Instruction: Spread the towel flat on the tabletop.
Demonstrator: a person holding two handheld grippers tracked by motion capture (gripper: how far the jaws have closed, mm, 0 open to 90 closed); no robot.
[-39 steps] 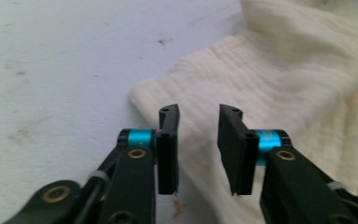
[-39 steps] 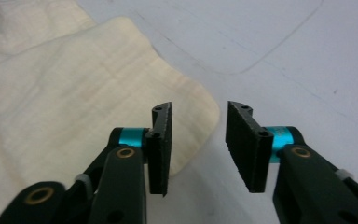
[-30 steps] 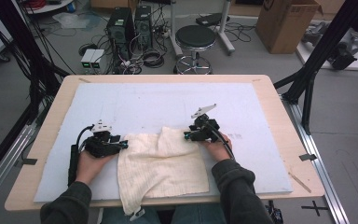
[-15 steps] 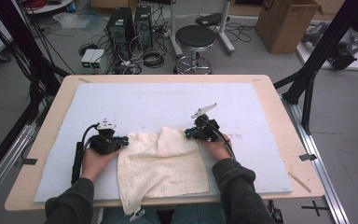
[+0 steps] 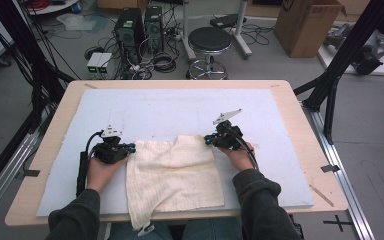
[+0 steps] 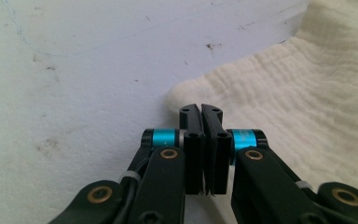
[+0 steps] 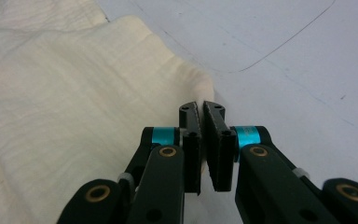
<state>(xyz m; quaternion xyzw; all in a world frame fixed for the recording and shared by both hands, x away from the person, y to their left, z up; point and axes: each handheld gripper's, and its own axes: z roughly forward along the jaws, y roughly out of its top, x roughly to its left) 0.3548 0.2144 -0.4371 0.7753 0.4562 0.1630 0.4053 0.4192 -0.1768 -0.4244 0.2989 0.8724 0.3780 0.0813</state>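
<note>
A cream cloth (image 5: 172,175) lies rumpled on the white mat (image 5: 180,107), its near edge hanging over the table's front. My left gripper (image 5: 131,147) is at the cloth's far left corner. In the left gripper view its jaws are pressed together (image 6: 200,109) with the cloth's corner (image 6: 186,95) caught at their tips. My right gripper (image 5: 206,140) is at the far right corner. Its jaws meet (image 7: 200,108) with a thin strip of cloth (image 7: 121,84) showing between the pads. Both grippers lie low on the mat, pointing inward at each other.
The mat covers most of a wooden table (image 5: 60,115), bare beyond the cloth. Black frame posts (image 5: 337,75) stand at the table's sides. On the floor behind are a stool (image 5: 209,40), computer towers (image 5: 137,25) and a cardboard box (image 5: 305,25).
Both hands have stayed nearly where they were at the cloth's far corners. The grippers' jaws look narrower now than a second ago. The cloth has not shifted.
</note>
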